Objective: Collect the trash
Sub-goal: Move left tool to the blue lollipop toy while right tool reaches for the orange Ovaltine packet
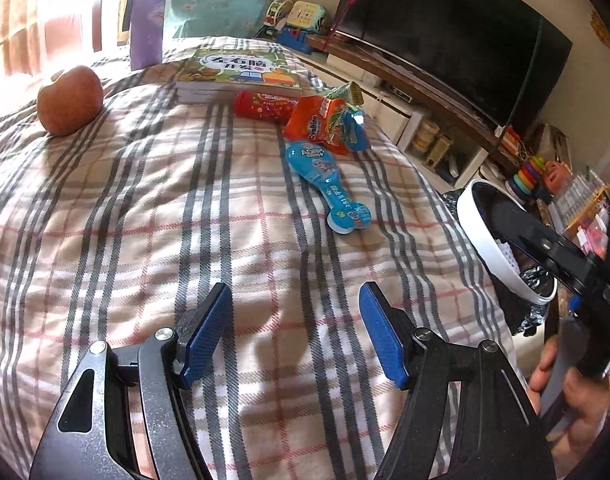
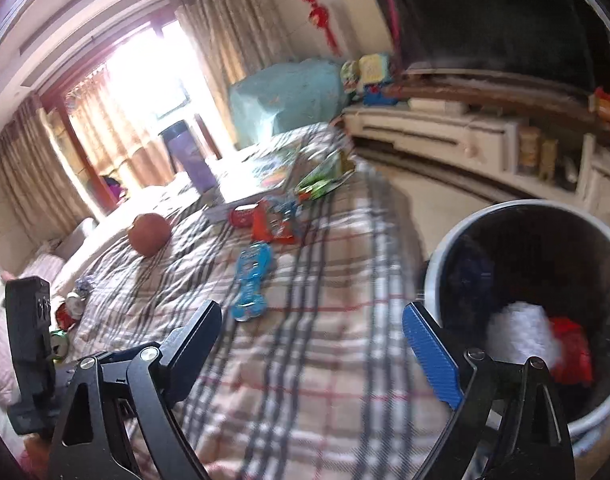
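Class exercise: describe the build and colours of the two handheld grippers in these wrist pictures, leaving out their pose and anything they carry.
The left gripper has black and silver-grey metal linkage arms with round silver pivot bolts, ending in flat rectangular fingers faced with ribbed blue pads. The right gripper has the same black linkage, silver bolts and blue-padded fingers. No cables or sleeves show.

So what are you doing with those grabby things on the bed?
A person is picking up trash from the plaid bedspread with a pair of tongs in each hand. Both the left tongs and the right tongs are open and empty. The blue plastic wrapper and the orange snack packet lie on the bed. The white round bin beside it already has some trash inside.
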`<state>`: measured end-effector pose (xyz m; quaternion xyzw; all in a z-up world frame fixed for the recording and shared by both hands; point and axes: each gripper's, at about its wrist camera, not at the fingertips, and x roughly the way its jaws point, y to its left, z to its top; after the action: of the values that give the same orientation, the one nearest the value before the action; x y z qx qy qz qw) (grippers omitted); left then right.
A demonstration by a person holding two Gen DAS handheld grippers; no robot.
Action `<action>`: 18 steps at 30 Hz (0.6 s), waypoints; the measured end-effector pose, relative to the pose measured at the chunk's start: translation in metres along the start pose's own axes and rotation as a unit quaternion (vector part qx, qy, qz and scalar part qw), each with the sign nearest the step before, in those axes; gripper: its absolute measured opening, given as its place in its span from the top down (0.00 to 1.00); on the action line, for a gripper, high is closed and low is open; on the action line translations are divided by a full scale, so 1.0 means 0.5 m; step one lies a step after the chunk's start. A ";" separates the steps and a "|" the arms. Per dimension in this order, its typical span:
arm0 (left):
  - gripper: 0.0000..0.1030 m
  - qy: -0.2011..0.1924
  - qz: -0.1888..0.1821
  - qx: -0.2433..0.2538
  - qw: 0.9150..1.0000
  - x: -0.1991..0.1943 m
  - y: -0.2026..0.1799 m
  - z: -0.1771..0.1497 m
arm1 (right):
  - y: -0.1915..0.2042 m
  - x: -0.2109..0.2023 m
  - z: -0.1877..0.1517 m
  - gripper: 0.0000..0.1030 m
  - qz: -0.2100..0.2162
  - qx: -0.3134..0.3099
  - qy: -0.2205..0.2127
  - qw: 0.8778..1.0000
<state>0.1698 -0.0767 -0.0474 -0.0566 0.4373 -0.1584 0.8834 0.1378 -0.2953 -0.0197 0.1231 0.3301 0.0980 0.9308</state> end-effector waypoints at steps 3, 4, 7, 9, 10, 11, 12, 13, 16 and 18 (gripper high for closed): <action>0.35 0.003 0.002 0.004 1.000 0.009 -0.003 0.005 | 0.004 0.037 0.011 0.10 -0.003 -0.004 0.011 1.000; 0.35 0.004 0.002 0.005 1.000 0.013 -0.004 0.007 | 0.006 0.055 0.020 0.11 -0.001 -0.007 0.013 1.000; 0.34 0.008 0.004 0.006 1.000 0.022 -0.007 0.012 | 0.009 0.097 0.040 0.25 -0.005 -0.010 0.017 1.000; 0.34 0.010 0.004 0.006 1.000 0.028 -0.007 0.016 | 0.002 0.132 0.055 0.37 -0.005 -0.004 0.027 1.000; 0.35 0.011 0.005 0.006 1.000 0.030 -0.007 0.019 | -0.003 0.159 0.064 0.45 -0.005 0.001 0.036 0.999; 0.34 0.012 0.005 0.006 1.000 0.034 -0.008 0.022 | -0.009 0.172 0.069 0.49 -0.006 0.005 0.040 0.999; 0.34 0.013 0.005 0.006 1.000 0.036 -0.008 0.024 | -0.014 0.189 0.074 0.55 -0.006 0.010 0.045 0.999; 0.34 0.013 0.006 0.006 1.000 0.039 -0.007 0.028 | -0.019 0.211 0.081 0.57 -0.002 0.017 0.049 0.999; 0.34 0.013 0.006 0.008 1.000 0.048 -0.013 0.042 | -0.030 0.246 0.095 0.58 0.022 0.036 0.059 0.997; 0.34 0.014 0.006 0.009 1.000 0.057 -0.019 0.049 | -0.029 0.255 0.105 0.58 0.039 0.039 0.059 0.997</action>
<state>0.2033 -0.0958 -0.0514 -0.0441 0.4490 -0.1579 0.8784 0.2702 -0.2838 -0.0598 0.1660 0.3830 0.1283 0.8996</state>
